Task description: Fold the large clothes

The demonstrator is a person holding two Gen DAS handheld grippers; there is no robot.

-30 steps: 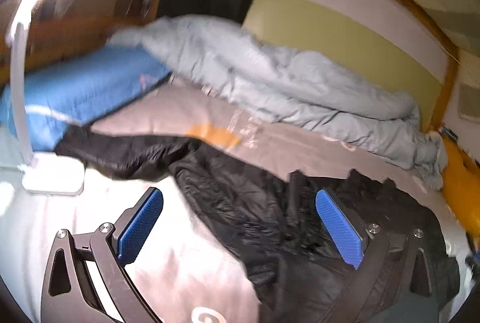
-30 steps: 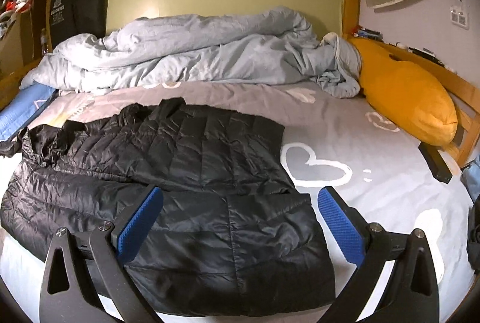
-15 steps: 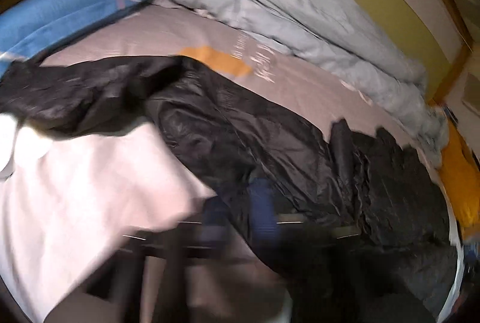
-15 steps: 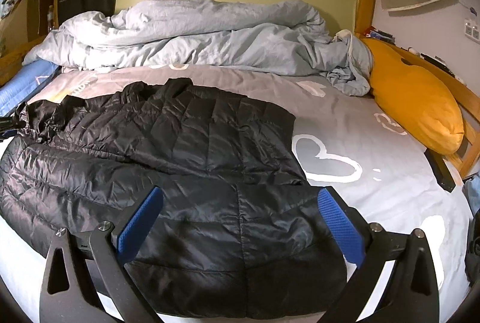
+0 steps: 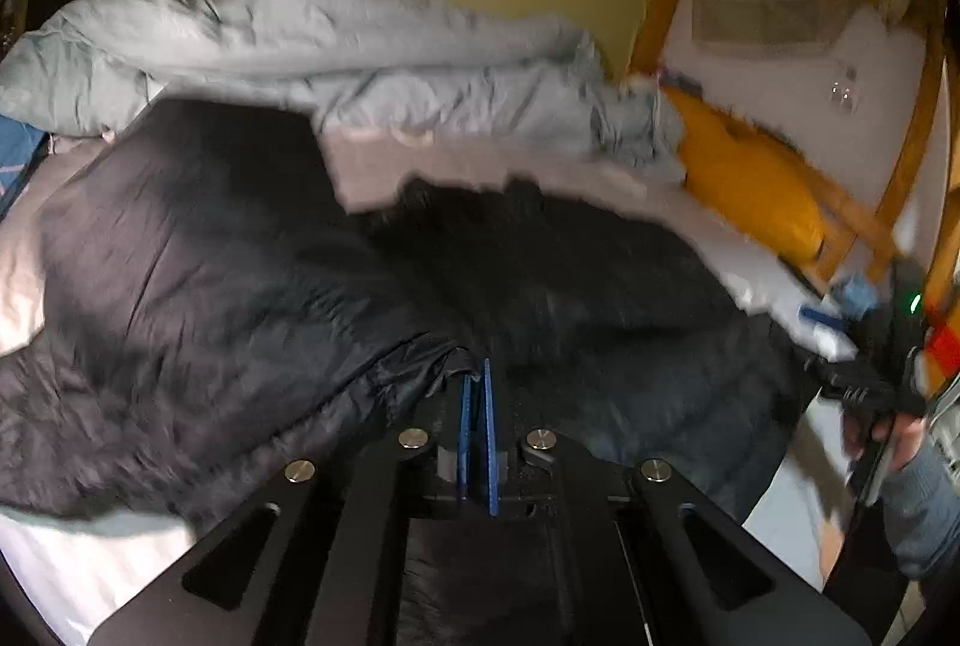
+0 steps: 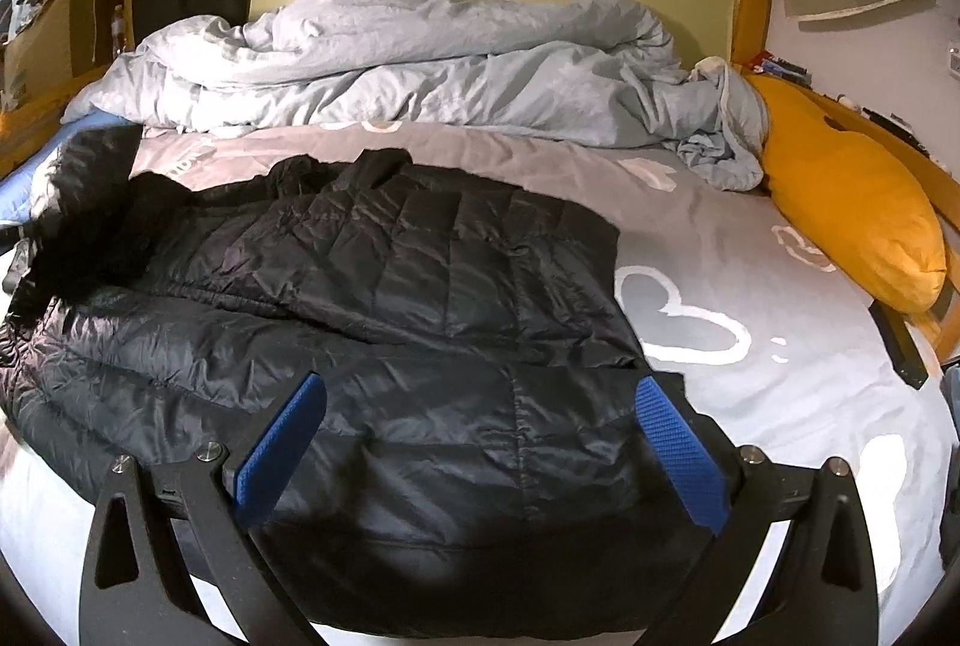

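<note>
Lying spread across the grey heart-print bed (image 6: 750, 250), the black puffer jacket (image 6: 420, 286) has one side lifted and folded over toward its middle, with the crumpled grey duvet (image 6: 420, 63) behind it and a yellow pillow (image 6: 852, 208) to the right. The left gripper (image 5: 477, 382) has its blue fingers clenched together, apparently pinching a jacket edge, though blur makes that uncertain. The right gripper (image 6: 480, 436) hovers over the jacket's hem with its fingers spread wide, grasping nothing.
</note>
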